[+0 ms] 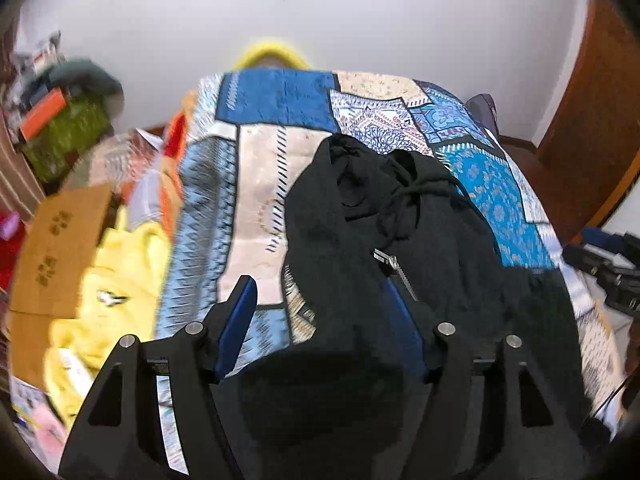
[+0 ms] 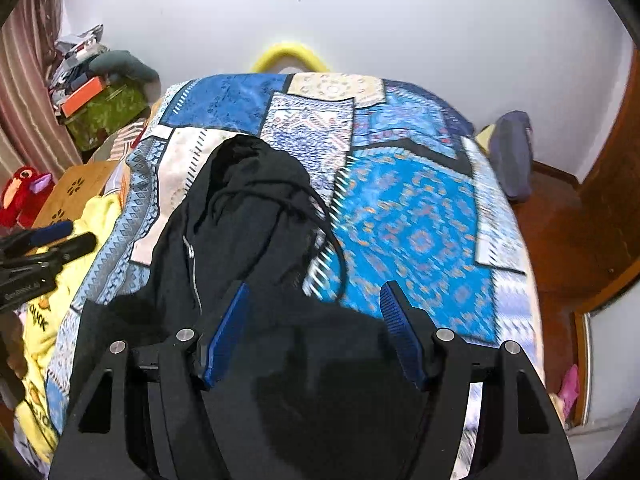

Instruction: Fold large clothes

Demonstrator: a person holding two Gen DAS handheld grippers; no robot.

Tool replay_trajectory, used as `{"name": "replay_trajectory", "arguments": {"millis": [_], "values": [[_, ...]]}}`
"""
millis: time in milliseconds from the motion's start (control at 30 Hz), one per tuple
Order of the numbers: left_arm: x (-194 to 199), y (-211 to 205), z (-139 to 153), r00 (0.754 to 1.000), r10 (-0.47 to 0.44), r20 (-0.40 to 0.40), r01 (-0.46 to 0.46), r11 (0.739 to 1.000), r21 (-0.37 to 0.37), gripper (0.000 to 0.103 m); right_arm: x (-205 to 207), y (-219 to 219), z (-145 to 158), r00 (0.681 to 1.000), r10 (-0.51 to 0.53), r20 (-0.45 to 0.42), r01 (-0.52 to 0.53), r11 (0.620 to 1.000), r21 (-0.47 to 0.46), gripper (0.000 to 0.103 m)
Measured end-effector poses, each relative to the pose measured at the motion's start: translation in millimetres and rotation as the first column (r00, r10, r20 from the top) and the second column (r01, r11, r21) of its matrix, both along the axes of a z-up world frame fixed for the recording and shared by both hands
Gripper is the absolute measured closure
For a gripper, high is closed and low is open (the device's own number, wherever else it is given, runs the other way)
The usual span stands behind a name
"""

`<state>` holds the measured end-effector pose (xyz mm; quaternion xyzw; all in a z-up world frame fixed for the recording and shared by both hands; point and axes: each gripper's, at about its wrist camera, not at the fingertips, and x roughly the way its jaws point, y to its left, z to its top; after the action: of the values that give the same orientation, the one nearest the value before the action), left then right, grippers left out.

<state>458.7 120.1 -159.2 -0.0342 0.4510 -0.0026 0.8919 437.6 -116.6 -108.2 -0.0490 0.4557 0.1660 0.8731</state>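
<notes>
- The black hooded jacket (image 1: pixel 360 216) lay spread along the bed, hood towards the far wall, with its silver zipper (image 1: pixel 394 270) and drawstring (image 2: pixel 332 236) showing on top
- Under it I saw the patchwork bedspread (image 1: pixel 256 184), blue and cream panels, bare to either side of the garment
- My left gripper (image 1: pixel 324 300) hung above the jacket's near part with its jaws standing apart and no cloth between the blue pads (image 1: pixel 236 328)
- My right gripper (image 2: pixel 314 304) hung over the jacket's near edge, jaws wide apart, holding nothing
- A yellow garment (image 1: pixel 108 280) lay off the bed's left side, beside a cardboard box (image 1: pixel 60 248)
- In the right wrist view a red plush toy (image 2: pixel 22 194) sat further left and a wooden door (image 2: pixel 612 184) stood at the right
- Both views were blurred towards the edges
</notes>
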Motion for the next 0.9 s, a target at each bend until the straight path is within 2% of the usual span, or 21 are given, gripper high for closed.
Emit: {"name": "replay_trajectory", "arguments": {"millis": [133,267,333,467,500,567,633,667,700,800,900], "values": [[35,7,-30,0.999,0.023,-0.049,-0.027,0.995,-0.091,0.038,30,16,-20,1.000,0.001,-0.028,-0.002,1.000,-0.007,0.039],[61,11,-65,0.990,0.095,-0.104,-0.102,0.993,-0.067,0.038,63,26,-51,0.999,-0.028,-0.038,0.025,0.997,-0.073,0.039],[72,16,-81,0.986,0.109,-0.127,-0.122,0.987,-0.100,0.038,78,26,-63,0.996,-0.043,-0.073,0.037,0.996,-0.081,0.039],[87,25,-112,0.972,0.148,-0.182,-0.171,0.979,-0.114,0.042,100,20,-89,0.977,-0.072,-0.201,0.076,0.997,0.010,0.040],[89,25,-119,0.971,0.146,-0.191,-0.172,0.977,-0.126,0.044,103,19,-94,0.969,-0.071,-0.235,0.080,0.996,0.033,0.044],[86,26,-124,0.976,0.136,-0.171,-0.163,0.974,-0.155,0.050,104,16,-95,0.966,-0.068,-0.250,0.093,0.992,0.089,0.049],[81,23,-122,0.981,0.122,-0.148,-0.144,0.978,-0.149,0.065,103,18,-97,0.967,-0.066,-0.247,0.097,0.989,0.112,0.065],[79,21,-121,0.981,0.125,-0.146,-0.145,0.981,-0.130,0.071,99,19,-95,0.968,-0.060,-0.245,0.094,0.987,0.131,0.078],[77,19,-120,0.981,0.122,-0.148,-0.139,0.984,-0.110,0.081,96,20,-94,0.967,-0.057,-0.247,0.094,0.986,0.141,0.092],[72,18,-110,0.982,0.112,-0.152,-0.126,0.988,-0.086,0.093,87,22,-82,0.975,-0.050,-0.218,0.084,0.985,0.150,0.096],[61,14,-84,0.990,0.089,-0.107,-0.096,0.994,-0.060,0.096,73,17,-56,0.983,-0.041,-0.181,0.076,0.979,0.192,0.096]]}}
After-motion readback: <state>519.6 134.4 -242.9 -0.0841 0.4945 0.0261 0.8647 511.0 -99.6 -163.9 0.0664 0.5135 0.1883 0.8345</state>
